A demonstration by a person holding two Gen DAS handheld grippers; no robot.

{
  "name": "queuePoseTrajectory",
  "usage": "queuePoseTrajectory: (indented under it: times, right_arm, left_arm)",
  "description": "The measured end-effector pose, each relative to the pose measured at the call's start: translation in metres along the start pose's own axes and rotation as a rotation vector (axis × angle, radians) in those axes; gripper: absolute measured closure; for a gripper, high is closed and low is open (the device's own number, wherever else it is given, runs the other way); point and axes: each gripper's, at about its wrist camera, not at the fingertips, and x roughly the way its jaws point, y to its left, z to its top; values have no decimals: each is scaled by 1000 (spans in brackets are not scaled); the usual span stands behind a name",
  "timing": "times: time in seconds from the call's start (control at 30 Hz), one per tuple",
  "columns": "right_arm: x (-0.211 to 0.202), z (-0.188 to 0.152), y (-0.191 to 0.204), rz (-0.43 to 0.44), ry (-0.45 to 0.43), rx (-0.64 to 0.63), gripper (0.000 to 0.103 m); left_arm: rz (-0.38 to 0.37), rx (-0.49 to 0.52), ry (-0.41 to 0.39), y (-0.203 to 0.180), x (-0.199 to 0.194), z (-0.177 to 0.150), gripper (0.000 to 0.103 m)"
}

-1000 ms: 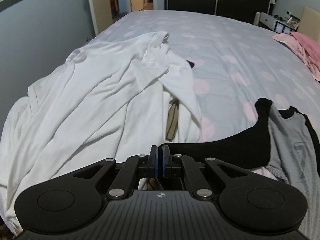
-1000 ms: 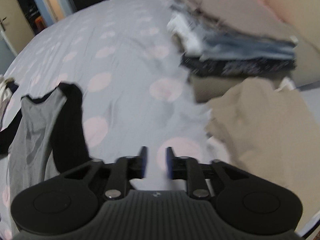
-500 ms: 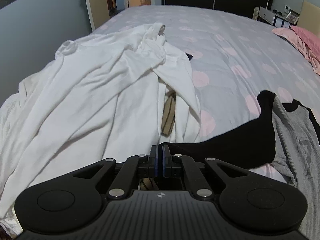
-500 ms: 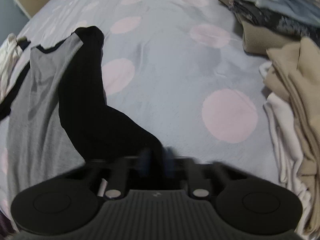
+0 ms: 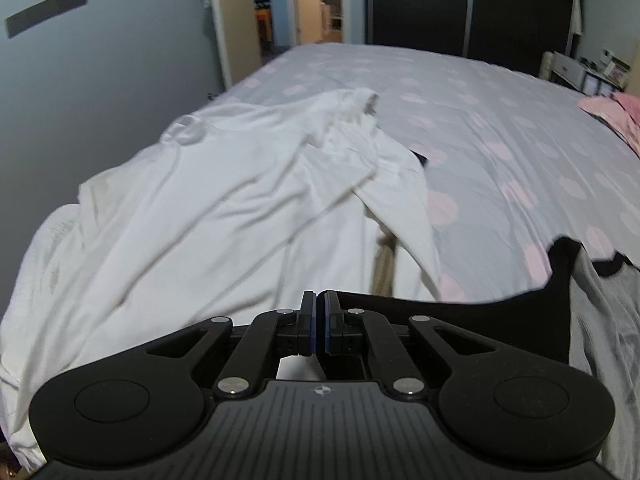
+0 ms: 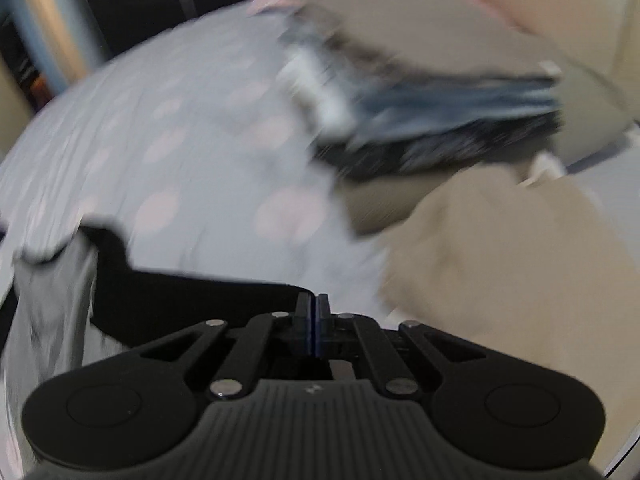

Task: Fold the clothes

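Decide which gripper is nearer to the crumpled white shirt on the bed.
Left. The left gripper sits right at the white shirt's near edge; the right gripper pinches a black sleeve beside folded piles, and its view shows no white shirt.

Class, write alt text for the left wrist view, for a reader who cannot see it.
The left gripper, jaws shut, pinches the black sleeve of a grey shirt lying on a bed with pink-dotted sheets. A crumpled white garment covers the bed's left side.

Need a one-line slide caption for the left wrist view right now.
Left gripper shut on the black sleeve of a grey shirt, white garment spread beyond.
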Motion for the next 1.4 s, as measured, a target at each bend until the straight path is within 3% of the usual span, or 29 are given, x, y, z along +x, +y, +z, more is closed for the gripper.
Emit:
queuePoseTrajectory:
  times: [0.17,0.33,0.43,0.5,0.53,0.67,0.8,0.87,1.03,1.13,1.3,1.4]
  right_arm:
    - [4,27,-26,-97,-80,93,102]
    - [23,29,-26,-105,-27,82,100]
    - [22,26,-18,-107,-29,45,92]
    - [15,27,-9,-116,-59,-11,80]
    - [11,27,-3,-111,-79,-40,72]
    - [9,28,23,-10,-97,-84,72]
    - [28,30,64,126,-54,-132,69]
    - [40,29,88,179,-31,-172,64]
    - [82,29,136,252,30,-245,64]
    - [107,28,160,290,65,-276,64]
    - [139,25,190,323,93,-333,64]
    - [156,19,197,326,116,-348,64]
  left_arm:
    - [70,-15,-35,8,5,6,101]
    - [76,7,16,7,18,4,99]
    - [62,38,-48,0,4,4,93]
    - [31,68,-99,-7,-8,6,76]
    - [6,85,-121,-12,-14,7,74]
    - [-143,166,-92,-44,-11,13,72]
    - [-300,227,-32,-89,18,13,59]
    - [-333,247,-2,-112,37,11,59]
    - [-378,256,73,-154,92,6,59]
    - [-423,238,103,-165,115,1,59]
    - [-436,239,134,-176,139,-8,60]
    - [-444,239,113,-175,140,-13,60]
